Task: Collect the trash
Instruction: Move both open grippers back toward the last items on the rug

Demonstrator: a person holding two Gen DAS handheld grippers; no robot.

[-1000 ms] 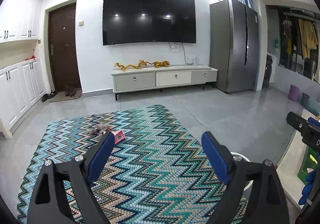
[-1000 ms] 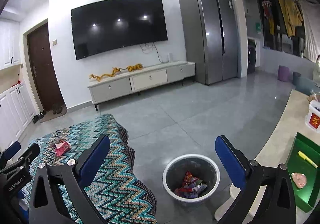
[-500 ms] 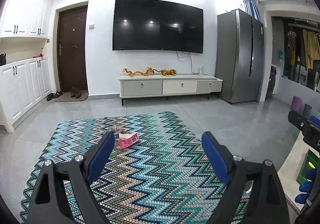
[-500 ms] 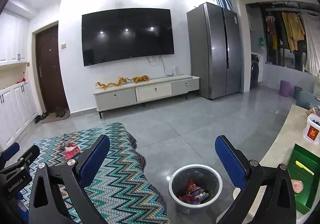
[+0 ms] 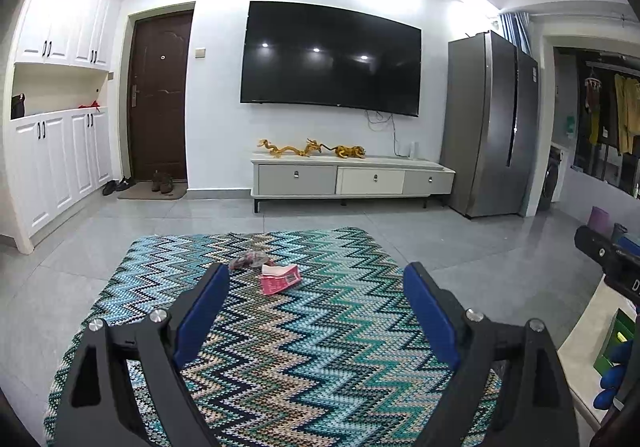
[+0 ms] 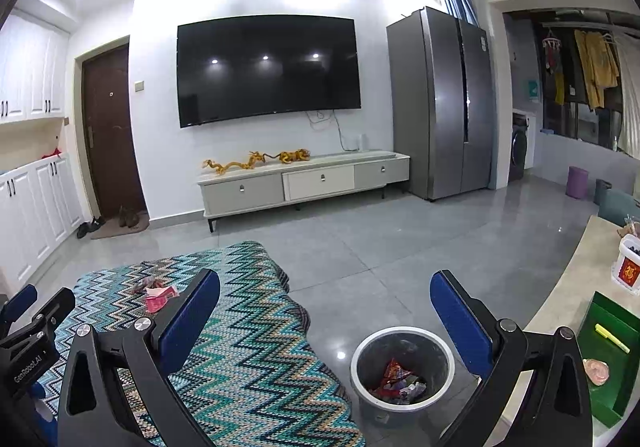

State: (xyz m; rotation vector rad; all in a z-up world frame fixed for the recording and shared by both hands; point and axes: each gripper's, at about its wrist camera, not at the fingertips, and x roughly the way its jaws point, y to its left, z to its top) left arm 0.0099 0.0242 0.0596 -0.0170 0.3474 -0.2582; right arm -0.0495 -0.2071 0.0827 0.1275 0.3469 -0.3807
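Toward the far edge of the zigzag blanket [image 5: 280,347], a pink wrapper [image 5: 280,278] and a darker crumpled wrapper [image 5: 249,260] are seen lying just beside each other, perhaps touching. The left tool [image 5: 316,311] is held above the near part of the blanket with its blue pads spread wide and nothing between them; the right tool [image 6: 324,311] is likewise spread wide and empty, held over the floor near the bin [image 6: 402,365], in which several wrappers are already gathered. The step in hand is judged to be the reach for the pink wrapper. It would be done well if the left tool were brought forward and lowered until the pads straddle the wrapper's raised, folded edge, then closed on that edge alone, so that the soft knit is not pinched and dragged along. Since thin foil is likely to slip, a firm pinch well inside the edge is advised. The darker wrapper should be left undisturbed for a separate pass
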